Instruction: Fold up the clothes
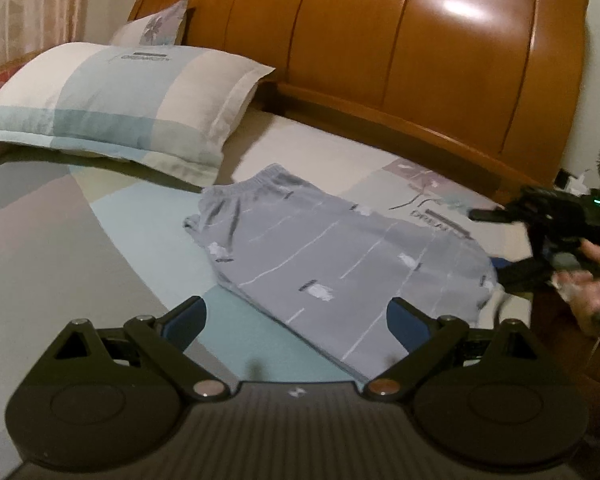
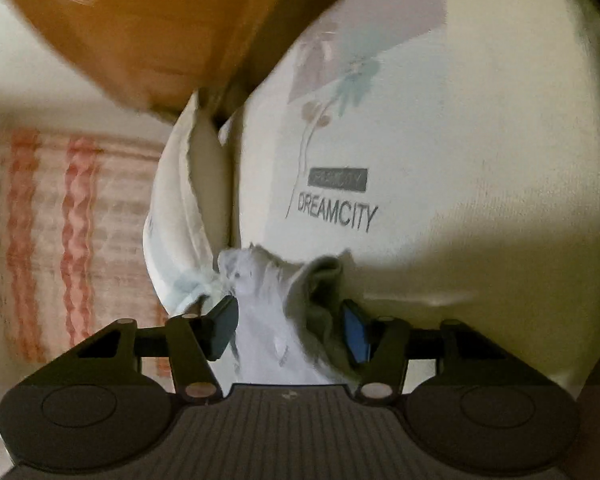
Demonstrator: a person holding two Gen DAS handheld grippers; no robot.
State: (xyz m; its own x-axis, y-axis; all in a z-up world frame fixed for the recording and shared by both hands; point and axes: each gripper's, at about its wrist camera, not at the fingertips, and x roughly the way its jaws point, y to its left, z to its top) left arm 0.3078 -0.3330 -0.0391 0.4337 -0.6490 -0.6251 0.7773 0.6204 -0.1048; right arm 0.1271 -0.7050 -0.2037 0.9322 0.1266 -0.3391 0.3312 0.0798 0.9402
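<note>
While bunched, grey shorts (image 2: 284,320) sit between right hand-held gripper (image 2: 290,330) pads.

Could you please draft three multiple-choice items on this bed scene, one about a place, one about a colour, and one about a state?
1. Where does the grey patterned pair of shorts lie?
A. on the patterned bedsheet
B. on the striped pillow
C. against the headboard

2. What colour is the glossy wooden headboard?
A. white
B. orange-brown
C. black

3. How do the left gripper jaws stand?
A. shut on the shorts
B. shut on the pillow
C. open, holding nothing

Answers:
1 A, the shorts lie flat on the sheet, clear of the striped blue and cream pillow.
2 B, its curved panels shine orange-brown.
3 C, both jaws stand wide apart with only bed and shorts behind them.
</note>
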